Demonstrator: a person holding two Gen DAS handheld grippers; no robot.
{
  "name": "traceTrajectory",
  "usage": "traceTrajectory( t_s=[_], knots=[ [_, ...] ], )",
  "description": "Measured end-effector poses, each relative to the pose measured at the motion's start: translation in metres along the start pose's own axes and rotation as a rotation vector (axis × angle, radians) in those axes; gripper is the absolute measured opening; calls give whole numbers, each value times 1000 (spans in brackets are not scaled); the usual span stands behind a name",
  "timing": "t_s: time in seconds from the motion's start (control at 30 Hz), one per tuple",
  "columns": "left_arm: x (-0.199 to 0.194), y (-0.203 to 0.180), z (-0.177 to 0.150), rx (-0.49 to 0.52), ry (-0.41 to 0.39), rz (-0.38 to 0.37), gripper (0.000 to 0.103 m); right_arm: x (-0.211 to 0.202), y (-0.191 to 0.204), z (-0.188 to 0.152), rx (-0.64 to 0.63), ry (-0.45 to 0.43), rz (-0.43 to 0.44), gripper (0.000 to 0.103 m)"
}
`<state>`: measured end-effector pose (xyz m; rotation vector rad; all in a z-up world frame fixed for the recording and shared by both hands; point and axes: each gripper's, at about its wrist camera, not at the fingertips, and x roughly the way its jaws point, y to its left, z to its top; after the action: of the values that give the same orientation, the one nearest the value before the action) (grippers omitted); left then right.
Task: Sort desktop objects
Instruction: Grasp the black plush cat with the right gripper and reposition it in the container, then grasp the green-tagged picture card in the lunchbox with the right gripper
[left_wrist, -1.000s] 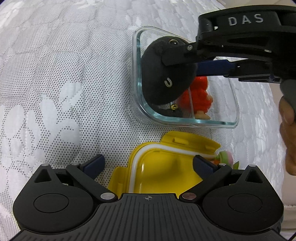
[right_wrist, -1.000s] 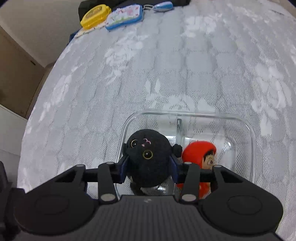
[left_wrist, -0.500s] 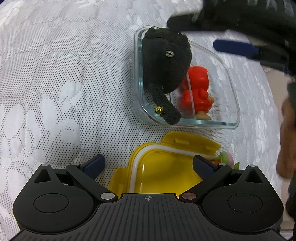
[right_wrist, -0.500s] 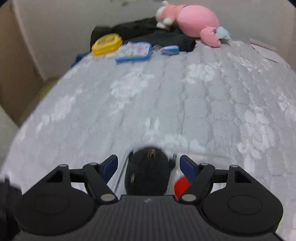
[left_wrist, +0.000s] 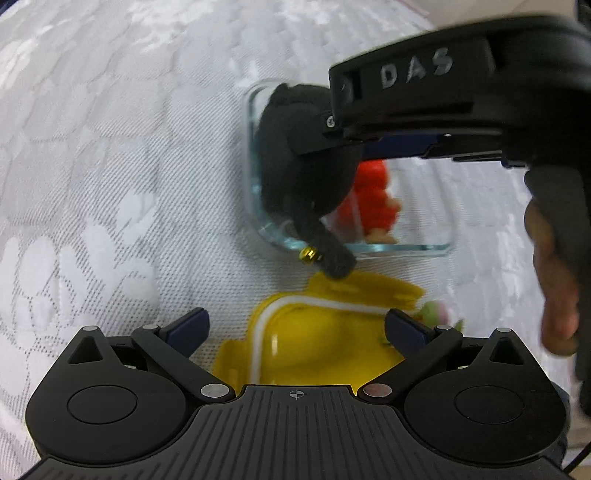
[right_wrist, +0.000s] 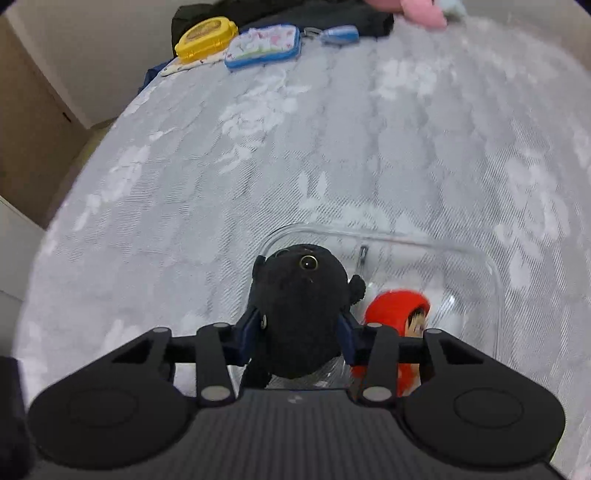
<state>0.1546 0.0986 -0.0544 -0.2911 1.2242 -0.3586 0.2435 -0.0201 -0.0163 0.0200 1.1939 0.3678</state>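
Note:
A black plush cat (right_wrist: 301, 306) sits in the left part of a clear glass container (right_wrist: 495, 280) on the white lace cloth. My right gripper (right_wrist: 299, 332) is shut on the black plush cat. A red hooded figure (right_wrist: 400, 314) stands in the container to its right. In the left wrist view the plush (left_wrist: 299, 166) hangs its tail with a gold bell (left_wrist: 308, 254) over the container rim (left_wrist: 406, 249), and the right gripper's body covers its top. My left gripper (left_wrist: 295, 326) is open above a yellow lidded box (left_wrist: 325, 343).
At the far edge lie a yellow case (right_wrist: 205, 38), a blue flowered pouch (right_wrist: 264, 46), a small blue item (right_wrist: 340, 35) and a pink plush (right_wrist: 421, 13) on dark cloth. A small pink and green object (left_wrist: 434, 312) lies beside the yellow box.
Half a second ago the right gripper was open and raised away from the plush; now it has come back down and closed on it. The left gripper has stayed over the yellow box.

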Motion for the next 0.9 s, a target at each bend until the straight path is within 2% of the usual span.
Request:
traceTrajectory(
  t_s=[0.07, 0.2, 0.27, 0.37, 0.43, 0.5, 0.57, 0.63, 0.67, 0.73, 0.77, 0.8, 0.9],
  knots=[
    [2, -8, -13, 18, -11, -21, 103, -4, -2, 6, 7, 44, 25, 47],
    [-2, -17, -13, 48, -17, -17, 103, 14, -6, 16, 33, 165, 26, 47],
    [-7, -17, -9, 62, -39, -14, 103, 28, -10, 18, 53, 196, 16, 47],
    [-9, -13, 2, 68, -85, -34, 103, 35, -13, 21, 63, 153, 15, 50],
    [-10, -14, 3, 76, -111, -26, 103, 34, -15, 22, 68, 143, 28, 55],
    [-8, -16, 4, 85, -112, -14, 103, 29, -19, 20, 90, 129, 39, 55],
    [-4, -17, 4, 92, -103, -7, 103, 11, -24, 15, 104, 71, 60, 55],
    [-1, -19, 2, 99, -96, 8, 103, -20, -26, 5, 86, -37, 51, 58],
    [0, -20, 2, 103, -94, 16, 103, -37, -26, -2, 59, -102, 27, 61],
    [4, -22, 2, 108, -92, 25, 103, -70, -25, -22, -20, -219, -34, 78],
    [4, -22, 2, 108, -92, 25, 103, -84, -25, -32, -58, -269, -66, 80],
    [3, -22, 2, 108, -91, 27, 103, -95, -26, -47, -98, -302, -102, 83],
    [5, -20, 2, 99, -84, 34, 103, -110, -36, -85, -138, -331, -179, 83]
  ],
)
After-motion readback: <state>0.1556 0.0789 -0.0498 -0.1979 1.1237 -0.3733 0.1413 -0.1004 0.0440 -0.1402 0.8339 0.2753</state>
